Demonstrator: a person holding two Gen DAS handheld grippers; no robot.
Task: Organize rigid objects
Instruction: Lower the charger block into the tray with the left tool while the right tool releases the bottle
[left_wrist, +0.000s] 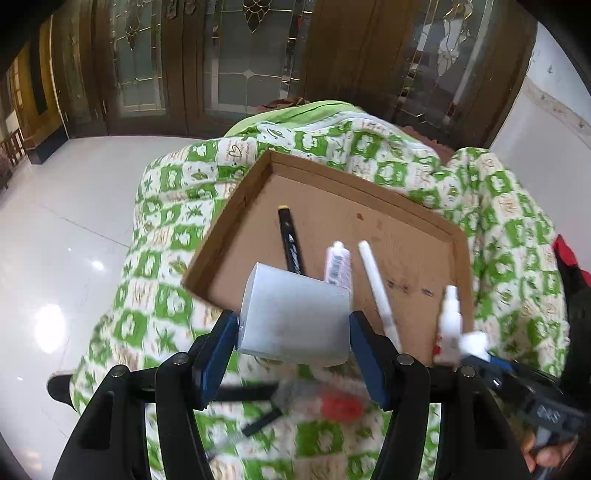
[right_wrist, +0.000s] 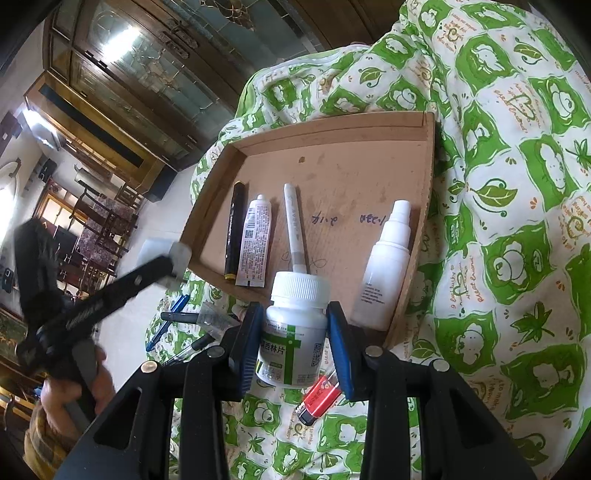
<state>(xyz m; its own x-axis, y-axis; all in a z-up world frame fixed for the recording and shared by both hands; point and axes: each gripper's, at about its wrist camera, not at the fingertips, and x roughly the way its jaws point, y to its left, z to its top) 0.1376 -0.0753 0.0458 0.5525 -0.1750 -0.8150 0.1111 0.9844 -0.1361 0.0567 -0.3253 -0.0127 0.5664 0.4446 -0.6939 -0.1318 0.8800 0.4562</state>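
Left tool (left_wrist: 293, 328) grips grey box (left_wrist: 291, 314); right tool (right_wrist: 291, 332) grips white pill bottle (right_wrist: 293, 325). Risk: collision above cardboard tray's (right_wrist: 424, 177) near edge.

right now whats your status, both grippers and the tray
Left gripper shut on grey box. Right gripper shut on pill bottle. Cardboard tray holds four items, middle bare. Loose pens and lighter outside it.

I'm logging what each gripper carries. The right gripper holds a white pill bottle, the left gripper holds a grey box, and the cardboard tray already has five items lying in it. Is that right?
Not quite: the cardboard tray holds four items, not five: a black marker, a tube, a white pen and a spray bottle, as the right wrist view shows. The right gripper does hold the pill bottle and the left gripper the grey box.
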